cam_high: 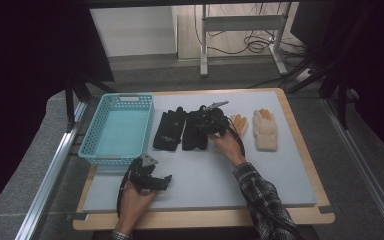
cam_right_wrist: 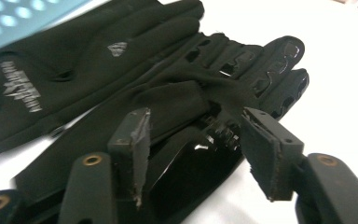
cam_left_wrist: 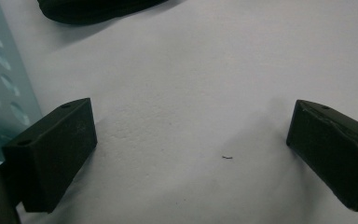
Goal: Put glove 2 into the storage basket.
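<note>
Right gripper view: glossy-padded black glove (cam_right_wrist: 200,154).

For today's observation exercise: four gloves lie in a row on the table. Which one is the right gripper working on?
The black fabric glove with glossy black patches, second from the blue basket. The right gripper straddles it with open jaws; its matte black neighbour and the two cream gloves lie apart.

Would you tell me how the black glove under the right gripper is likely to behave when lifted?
The black glove will probably droop, since its fabric already bunches between the right gripper jaws. Its glossy patches may slip against the pads. It looks light.
</note>
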### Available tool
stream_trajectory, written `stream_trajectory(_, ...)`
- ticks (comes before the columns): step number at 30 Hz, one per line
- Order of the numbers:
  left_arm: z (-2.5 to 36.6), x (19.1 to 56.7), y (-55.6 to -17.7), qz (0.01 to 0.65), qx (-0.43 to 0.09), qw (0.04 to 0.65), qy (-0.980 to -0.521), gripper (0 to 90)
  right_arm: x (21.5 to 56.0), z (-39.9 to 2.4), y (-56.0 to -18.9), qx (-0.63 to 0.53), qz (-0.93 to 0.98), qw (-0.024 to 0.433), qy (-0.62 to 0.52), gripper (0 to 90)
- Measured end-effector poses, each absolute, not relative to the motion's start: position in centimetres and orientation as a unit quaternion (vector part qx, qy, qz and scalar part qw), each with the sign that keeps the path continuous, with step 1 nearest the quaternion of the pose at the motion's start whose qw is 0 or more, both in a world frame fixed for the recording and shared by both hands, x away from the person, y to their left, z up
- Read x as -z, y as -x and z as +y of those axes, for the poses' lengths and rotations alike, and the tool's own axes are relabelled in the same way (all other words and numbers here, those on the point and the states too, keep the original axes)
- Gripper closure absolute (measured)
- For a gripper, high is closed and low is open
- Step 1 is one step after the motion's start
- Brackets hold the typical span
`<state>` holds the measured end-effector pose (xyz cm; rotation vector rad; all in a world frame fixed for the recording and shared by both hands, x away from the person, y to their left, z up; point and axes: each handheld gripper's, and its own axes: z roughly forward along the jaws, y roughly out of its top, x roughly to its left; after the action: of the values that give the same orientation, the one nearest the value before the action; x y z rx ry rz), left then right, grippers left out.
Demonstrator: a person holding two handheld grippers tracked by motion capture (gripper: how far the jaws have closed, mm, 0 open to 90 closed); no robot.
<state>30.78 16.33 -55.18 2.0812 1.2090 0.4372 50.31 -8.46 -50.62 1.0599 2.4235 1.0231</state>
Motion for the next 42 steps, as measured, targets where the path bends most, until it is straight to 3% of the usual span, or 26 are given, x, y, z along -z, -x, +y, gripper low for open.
stream_trajectory(7, 16.3, 55.2, -30.8, 0.464, -0.168, 0.341, -0.8, 2.1, 52.0, -6.9, -51.5, -0.313, 0.862, 0.165, -0.362, 38.6)
stream_trajectory(9, 16.3, 55.2, -30.8, 0.464, -0.169, 0.341, -0.8, 2.1, 52.2, -6.9, -51.7, -0.317, 0.86, 0.154, -0.369, 45.8)
stream_trajectory(10, 16.3, 55.2, -30.8, 0.464, -0.169, 0.341, -0.8, 2.2, 52.2, -7.0, -51.7, -0.321, 0.859, 0.141, -0.374, 56.5)
stream_trajectory(11, 16.3, 55.2, -30.8, 0.464, -0.169, 0.341, -0.8, 2.2, 52.2, -7.0, -51.7, -0.321, 0.859, 0.141, -0.374, 56.5)
stream_trajectory(14, 16.3, 55.2, -30.7, 0.464, -0.17, 0.341, -0.8, 2.2, 52.0, -6.8, -51.5, -0.323, 0.86, 0.116, -0.378, 76.3)
stream_trajectory(16, 16.3, 55.2, -30.7, 0.464, -0.17, 0.341, -0.8, 2.3, 51.9, -6.5, -51.3, -0.32, 0.862, 0.114, -0.377, 81.0)
stream_trajectory(21, 16.3, 55.2, -30.7, 0.462, -0.171, 0.341, -0.801, 2.9, 50.7, -6.3, -50.5, -0.308, 0.865, 0.138, -0.371, 82.9)
stream_trajectory(27, 16.3, 55.1, -30.7, 0.459, -0.171, 0.338, -0.803, 3.1, 49.2, -7.1, -49.4, -0.329, 0.859, 0.13, -0.37, 82.9)
stream_trajectory(42, 16.3, 55.1, -30.7, 0.46, -0.171, 0.34, -0.802, 3.2, 44.9, -8.8, -41.8, -0.388, 0.852, 0.111, -0.333, 82.5)
